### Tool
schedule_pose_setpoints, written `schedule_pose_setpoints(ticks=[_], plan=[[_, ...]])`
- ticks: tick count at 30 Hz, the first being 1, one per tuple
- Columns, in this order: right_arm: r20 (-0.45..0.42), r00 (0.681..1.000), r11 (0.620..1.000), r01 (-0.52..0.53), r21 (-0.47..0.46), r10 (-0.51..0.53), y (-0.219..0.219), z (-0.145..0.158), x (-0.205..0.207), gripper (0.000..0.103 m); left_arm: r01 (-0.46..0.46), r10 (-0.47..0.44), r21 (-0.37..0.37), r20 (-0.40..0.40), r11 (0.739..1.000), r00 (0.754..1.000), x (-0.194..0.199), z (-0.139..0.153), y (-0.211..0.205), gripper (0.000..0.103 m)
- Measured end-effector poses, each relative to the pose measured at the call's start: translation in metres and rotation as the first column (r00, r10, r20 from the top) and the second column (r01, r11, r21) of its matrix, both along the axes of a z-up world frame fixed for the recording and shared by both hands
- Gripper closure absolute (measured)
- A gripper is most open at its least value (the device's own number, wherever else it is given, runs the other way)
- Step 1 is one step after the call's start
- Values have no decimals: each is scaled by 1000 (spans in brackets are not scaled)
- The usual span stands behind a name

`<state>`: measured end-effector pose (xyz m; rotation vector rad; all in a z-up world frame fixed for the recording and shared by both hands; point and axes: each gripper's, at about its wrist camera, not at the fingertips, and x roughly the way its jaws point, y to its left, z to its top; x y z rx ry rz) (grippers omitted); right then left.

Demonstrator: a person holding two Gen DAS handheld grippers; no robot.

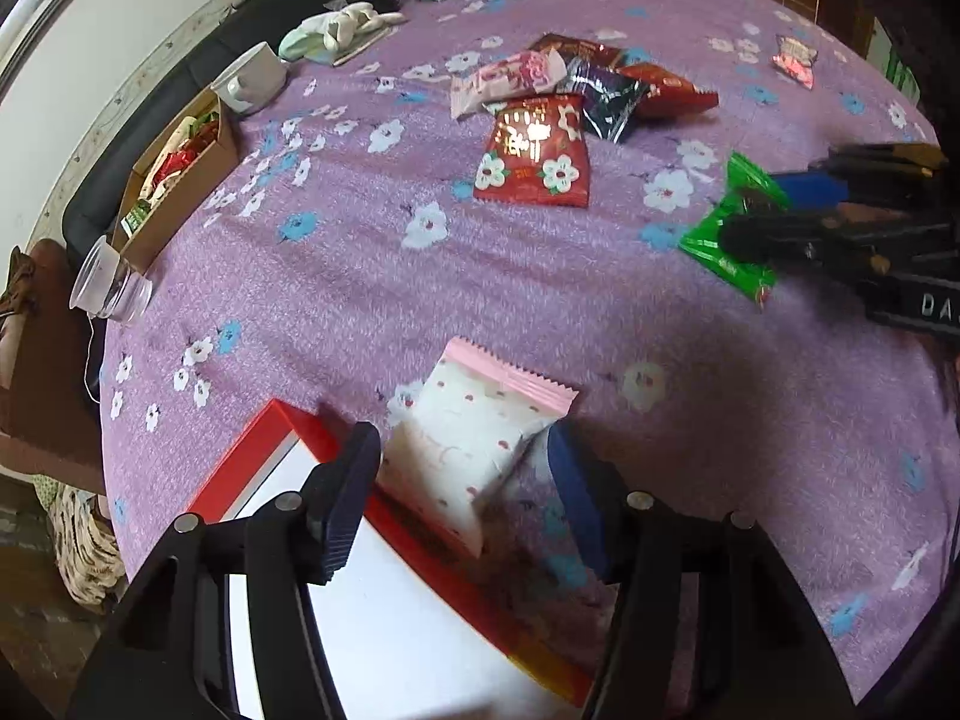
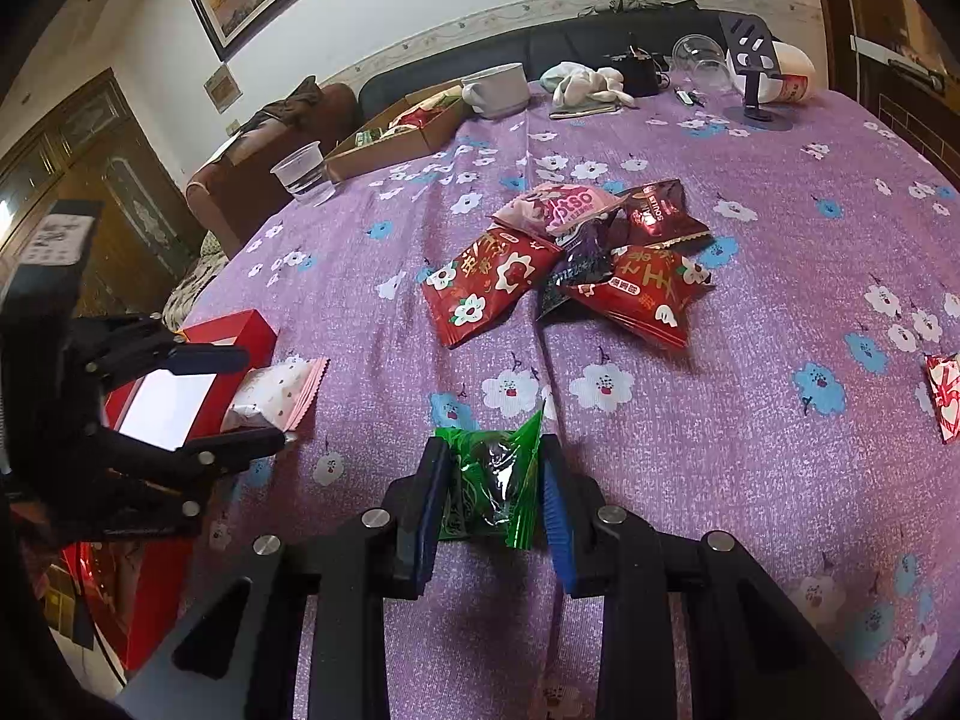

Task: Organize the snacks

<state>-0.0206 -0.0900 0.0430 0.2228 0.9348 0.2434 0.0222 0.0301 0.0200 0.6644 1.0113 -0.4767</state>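
My left gripper point(image 1: 465, 474) is open around a white-and-pink snack packet point(image 1: 474, 444) that leans on the rim of a red box point(image 1: 384, 588) with a white inside. The jaws stand wide of the packet. It also shows in the right wrist view point(image 2: 276, 390), with the left gripper point(image 2: 258, 396) and the red box point(image 2: 180, 384). My right gripper point(image 2: 493, 483) is shut on a green snack packet point(image 2: 492, 480), low over the purple flowered cloth point(image 2: 720, 480). The green packet point(image 1: 729, 228) and the right gripper point(image 1: 756, 219) show at the right of the left wrist view.
A pile of red, pink and dark snack packets point(image 2: 576, 258) lies mid-table, also in the left wrist view point(image 1: 558, 114). One small red packet point(image 2: 945, 396) lies at the right edge. A cardboard box of snacks point(image 1: 180, 174), a plastic cup point(image 1: 111, 288), a white mug point(image 1: 252, 78) and a phone stand point(image 2: 753, 78) stand at the far side.
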Motion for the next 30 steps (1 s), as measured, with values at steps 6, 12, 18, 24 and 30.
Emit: schedule_pose_setpoints(ticks=[6, 12, 18, 24, 30], plan=[[0, 1000, 1000, 2, 5, -2, -1, 0, 0, 72, -91, 84, -91, -78, 992, 993, 4, 0, 6, 65], [3, 1000, 1000, 3, 1, -3, 0, 0, -1, 73, -219, 198, -210, -116, 953, 973, -8, 3, 9, 74], [11, 1000, 1000, 2, -8, -2, 1, 0, -2, 73, -261, 226, -355, -139, 898, 964, -34, 11, 3, 81], [46, 999, 1000, -6, 2, 6, 3, 5, -6, 75, -307, 284, -478, -121, 823, 951, -58, 21, 12, 84], [129, 989, 997, -71, -10, 71, 18, 16, -16, 75, -356, 352, -557, -119, 750, 929, -84, 24, 34, 86]])
